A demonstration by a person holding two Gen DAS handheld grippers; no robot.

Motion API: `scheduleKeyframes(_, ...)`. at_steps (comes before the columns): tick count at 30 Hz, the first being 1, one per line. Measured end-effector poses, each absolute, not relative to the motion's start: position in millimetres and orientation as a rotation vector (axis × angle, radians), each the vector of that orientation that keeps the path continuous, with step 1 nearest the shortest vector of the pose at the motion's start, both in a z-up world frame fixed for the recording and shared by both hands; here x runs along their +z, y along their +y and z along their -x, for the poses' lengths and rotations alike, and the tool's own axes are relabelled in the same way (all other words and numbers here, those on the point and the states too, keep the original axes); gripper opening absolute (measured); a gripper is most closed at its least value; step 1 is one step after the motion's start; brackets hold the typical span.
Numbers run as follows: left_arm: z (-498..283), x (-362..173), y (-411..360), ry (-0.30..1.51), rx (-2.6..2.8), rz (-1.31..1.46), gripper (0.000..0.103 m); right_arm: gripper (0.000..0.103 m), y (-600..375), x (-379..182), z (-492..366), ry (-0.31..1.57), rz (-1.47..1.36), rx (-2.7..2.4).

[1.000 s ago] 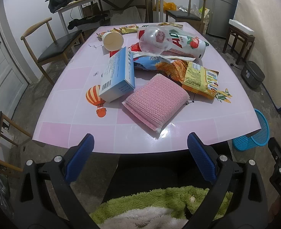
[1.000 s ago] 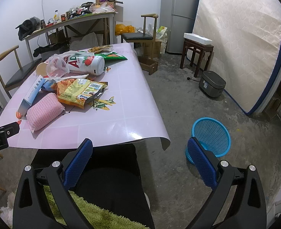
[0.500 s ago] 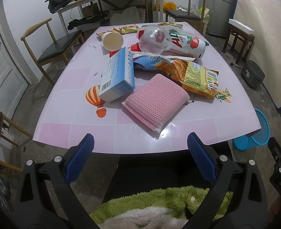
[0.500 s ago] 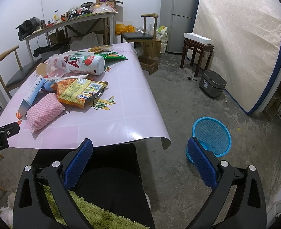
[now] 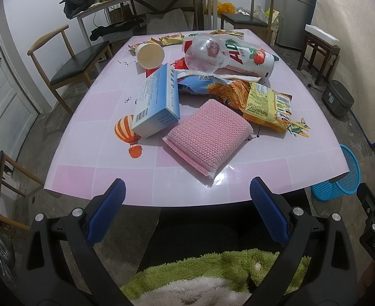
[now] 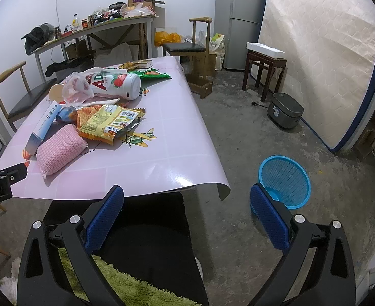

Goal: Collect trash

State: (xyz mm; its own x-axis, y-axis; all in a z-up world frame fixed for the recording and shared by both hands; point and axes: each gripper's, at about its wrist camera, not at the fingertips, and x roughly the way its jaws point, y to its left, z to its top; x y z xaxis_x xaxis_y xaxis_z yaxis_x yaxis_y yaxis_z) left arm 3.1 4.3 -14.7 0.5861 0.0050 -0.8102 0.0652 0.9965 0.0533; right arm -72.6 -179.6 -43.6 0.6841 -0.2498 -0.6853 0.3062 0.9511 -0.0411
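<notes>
Both your grippers are released and carrying nothing: the left gripper (image 5: 186, 205) hangs back just short of the table's near edge, and the right gripper (image 6: 187, 205) sits off the near right corner, over the floor. That suits a start, since nothing looks collected yet.

The trash lies heaped on the table (image 5: 90, 176), from its middle toward the far edge. Nearest you is the pink sponge (image 5: 209, 137), lying flat and alone enough for an easy first grab. The blue box (image 5: 158, 102) leans just beside it on the left, and the yellow snack bag (image 5: 266, 105) touches its right side. Behind them the big bottle (image 5: 248, 58) lies on its side under a crumpled clear bag (image 5: 205, 53), with a paper cup (image 5: 150, 56) tipped over near the far left corner.

The blue basket (image 6: 284, 181) stands on the floor off the table's right edge — on your right gripper's side, so drops probably belong to that hand. The heap overlaps, so pulling one wrapper may drag its neighbours.
</notes>
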Motion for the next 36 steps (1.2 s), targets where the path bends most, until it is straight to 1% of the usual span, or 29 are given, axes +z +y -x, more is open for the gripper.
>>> scheduleKeyframes(16,-8,-22,11,0.940,-0.050,-0.091,0.094,0.097,-177,-46,62,0.771,-0.099,-0.299)
scheduleKeyframes(19,-10,-20,14,0.906,-0.071,-0.098,0.094,0.097,-178,-44,56,0.769,-0.113,-0.278)
scheduleKeyframes(24,-6,-13,26,0.761,-0.210,-0.145,0.094,0.096,-184,-38,40,0.764,-0.201,-0.176)
scheduleKeyframes(28,1,-13,47,0.649,-0.396,-0.065,0.094,0.090,-190,-38,17,0.789,-0.316,-0.071)
scheduleKeyframes(30,3,-12,52,0.596,-0.456,-0.037,0.094,0.085,-193,-43,3,0.809,-0.376,-0.025)
scheduleKeyframes(32,5,-13,43,0.563,-0.464,-0.114,0.094,0.083,-199,-49,-14,0.840,-0.451,0.019)
scheduleKeyframes(36,15,-26,4,0.465,-0.458,-0.413,0.094,0.074,-205,-66,-48,0.910,-0.562,0.069)
